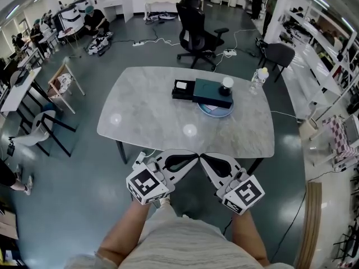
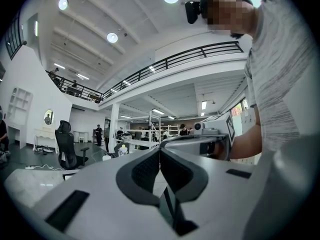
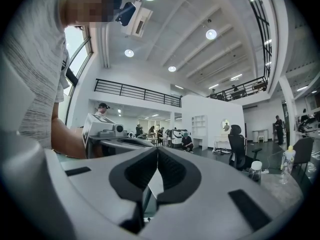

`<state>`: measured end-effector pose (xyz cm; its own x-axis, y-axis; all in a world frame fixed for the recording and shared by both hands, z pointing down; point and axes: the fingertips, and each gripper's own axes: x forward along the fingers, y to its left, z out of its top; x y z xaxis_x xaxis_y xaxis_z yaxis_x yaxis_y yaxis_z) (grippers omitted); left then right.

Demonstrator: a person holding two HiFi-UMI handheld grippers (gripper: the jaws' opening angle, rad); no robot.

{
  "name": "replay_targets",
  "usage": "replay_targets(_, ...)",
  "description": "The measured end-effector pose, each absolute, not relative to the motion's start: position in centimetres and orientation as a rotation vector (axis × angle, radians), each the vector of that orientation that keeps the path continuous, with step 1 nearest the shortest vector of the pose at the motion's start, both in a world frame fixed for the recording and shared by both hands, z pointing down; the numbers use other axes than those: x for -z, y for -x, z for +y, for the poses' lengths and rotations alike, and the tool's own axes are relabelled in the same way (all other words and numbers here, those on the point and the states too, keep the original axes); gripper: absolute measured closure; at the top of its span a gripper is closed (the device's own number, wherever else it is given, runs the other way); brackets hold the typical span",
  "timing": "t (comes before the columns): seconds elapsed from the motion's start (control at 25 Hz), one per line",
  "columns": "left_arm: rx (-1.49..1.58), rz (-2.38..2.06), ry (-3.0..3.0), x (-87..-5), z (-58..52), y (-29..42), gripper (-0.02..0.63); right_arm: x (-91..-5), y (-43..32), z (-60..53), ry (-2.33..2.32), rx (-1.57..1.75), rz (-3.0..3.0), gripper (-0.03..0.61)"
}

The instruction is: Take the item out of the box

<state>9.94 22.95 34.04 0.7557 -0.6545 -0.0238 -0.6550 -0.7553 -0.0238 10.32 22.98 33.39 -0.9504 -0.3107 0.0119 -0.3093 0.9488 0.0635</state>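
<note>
Keeping both pairs of fingers pressed flat together here, with nothing pinched in either. My left gripper (image 1: 194, 158) and right gripper (image 1: 203, 158) hang side by side just off the table's (image 1: 151, 122) near edge, angled inward so their tips almost meet. The dark box (image 1: 213, 92) is well away from them, on the table's far half and a bit right of center. It sits on a round pale plate (image 1: 216, 111), with a small white-topped round thing (image 1: 226, 83) on its lid. I can't tell what's inside. A clear bottle (image 1: 258, 80) stands at the table's far right edge, and a black office chair (image 1: 196, 27) sits beyond the table's far side.
</note>
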Motion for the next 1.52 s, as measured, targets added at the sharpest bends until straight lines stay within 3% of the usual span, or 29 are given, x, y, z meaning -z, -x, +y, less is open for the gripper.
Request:
replay_targets(1.12,-0.119,1.111,2.974,-35.8,8.3,3.8,0.594,-35.2,3.4,8.2,-0.527,-0.001,-3.017,0.560)
replay_targets(1.52,-0.100,0.969,3.028,-36.2,3.7,4.5,0.594,-35.8,4.2,3.6,-0.616,0.016,-2.955,0.560)
